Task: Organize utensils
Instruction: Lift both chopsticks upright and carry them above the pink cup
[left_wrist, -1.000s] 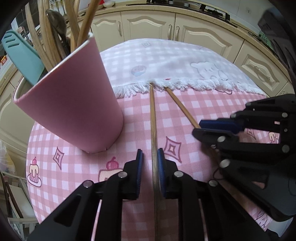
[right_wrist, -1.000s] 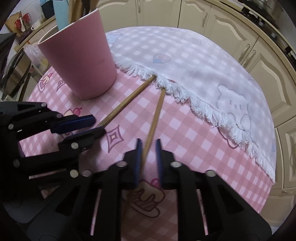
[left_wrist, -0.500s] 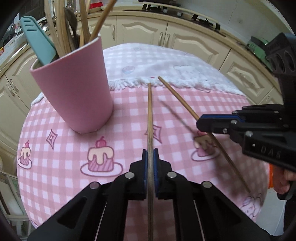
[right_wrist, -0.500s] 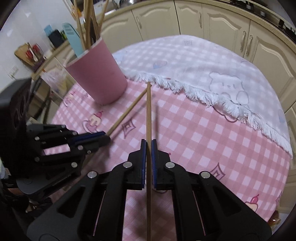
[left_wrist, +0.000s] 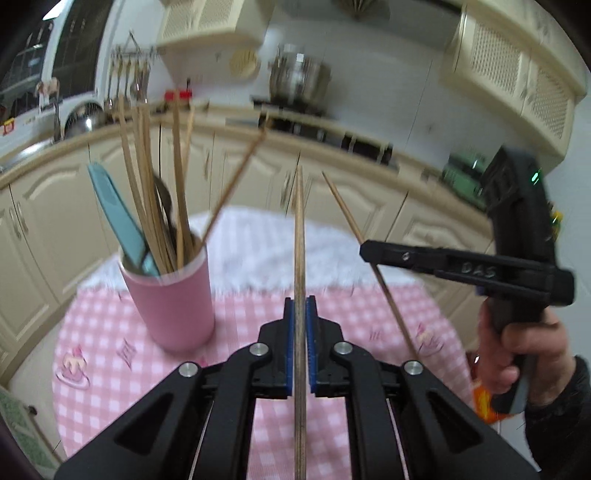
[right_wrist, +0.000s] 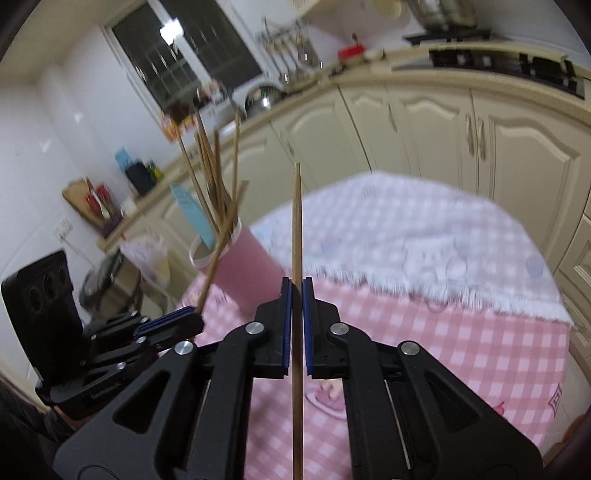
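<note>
2 grippers, left (left_wrist: 300, 310) and right (right_wrist: 297, 291), each clamp 1 chopstick (left_wrist: 300, 236) (right_wrist: 296, 229) above the table (left_wrist: 110, 332), near the cup (left_wrist: 173, 299).

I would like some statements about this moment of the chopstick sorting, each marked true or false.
1. The left gripper is shut on a chopstick. True.
2. The right gripper is open and holds nothing. False: it is shut on a second chopstick.
3. The pink cup lies on its side. False: it stands upright on the checked tablecloth.
4. A light blue utensil stands in the cup with several chopsticks. True.
</note>
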